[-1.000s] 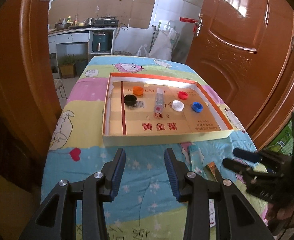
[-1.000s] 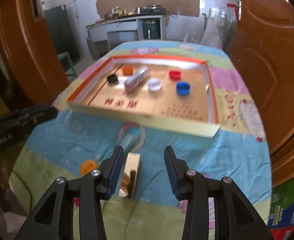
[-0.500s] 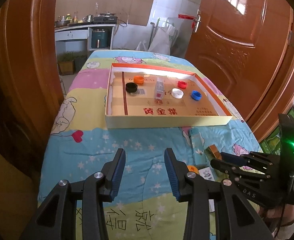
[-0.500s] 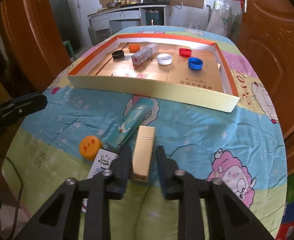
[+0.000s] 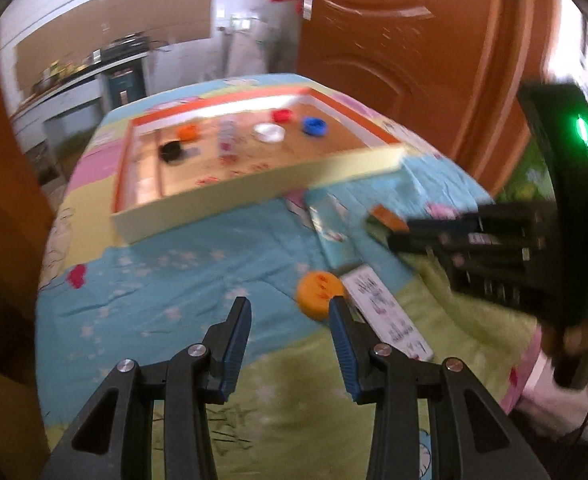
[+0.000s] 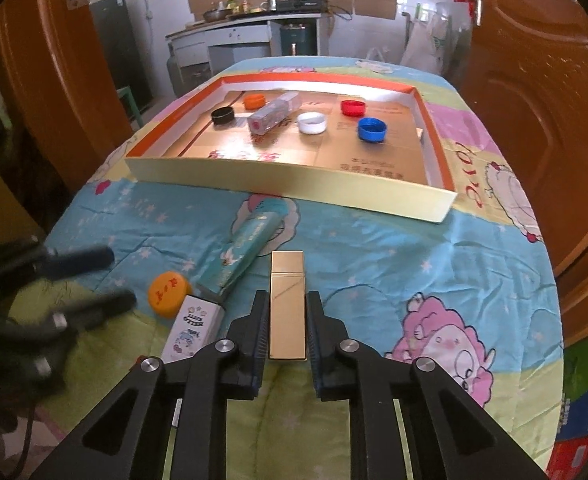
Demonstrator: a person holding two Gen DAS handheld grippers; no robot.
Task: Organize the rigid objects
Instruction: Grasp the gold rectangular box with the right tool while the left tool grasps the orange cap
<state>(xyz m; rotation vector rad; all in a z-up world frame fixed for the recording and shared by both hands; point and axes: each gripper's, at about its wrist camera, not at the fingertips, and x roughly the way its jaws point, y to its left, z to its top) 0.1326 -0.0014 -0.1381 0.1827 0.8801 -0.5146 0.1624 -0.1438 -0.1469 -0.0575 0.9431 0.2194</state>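
I'm in a home: a cartoon-print cloth (image 6: 394, 248) covers the table, carved wooden doors (image 6: 534, 80) stand beside it, and a kitchen counter (image 6: 246, 24) with pots lies beyond.

The small white box (image 6: 192, 334) lying on the bedspread beside the orange cap carries "HELLO KITTY" in dark letters, seen upside down in the right wrist view, above a little cartoon figure. The orange cap (image 6: 169, 288) bears red characters too small to read. The floor of the shallow cardboard tray (image 6: 294, 184) shows large red Chinese characters near its front wall and a line of smaller dark ones further right, none clear enough to make out. The bedspread (image 6: 472, 196) has red characters, unreadable.
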